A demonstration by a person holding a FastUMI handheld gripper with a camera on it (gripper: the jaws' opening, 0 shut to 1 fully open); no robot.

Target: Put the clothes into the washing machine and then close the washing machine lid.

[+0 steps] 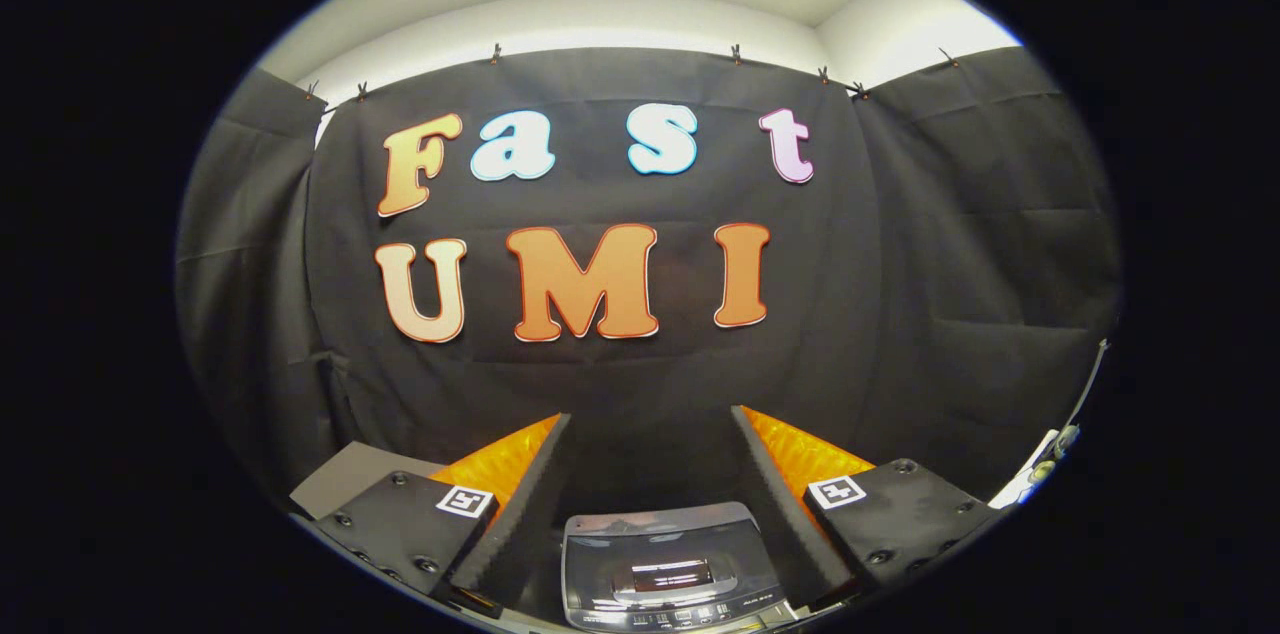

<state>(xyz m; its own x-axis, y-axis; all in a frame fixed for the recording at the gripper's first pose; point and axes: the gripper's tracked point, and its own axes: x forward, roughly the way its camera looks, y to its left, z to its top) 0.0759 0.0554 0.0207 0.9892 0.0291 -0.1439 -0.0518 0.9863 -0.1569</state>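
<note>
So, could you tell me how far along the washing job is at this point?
Nothing looks done yet. The gripper is open and holds nothing, raised toward the booth wall. The small washing machine sits low between its fingers, lid apparently down. Finding the clothes, loading them and closing the lid all remain.

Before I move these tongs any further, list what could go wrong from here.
1. The tongs are open and hold nothing, and the washing machine sits low between the fingers. Closing its lid now may leave the clothes out.
2. The tongs point mostly at the booth wall, so the machine lies at the bottom of the view. A blind descent could knock its control panel.
3. A cable hangs beyond the right finger; a wide swing might snag it.
</note>
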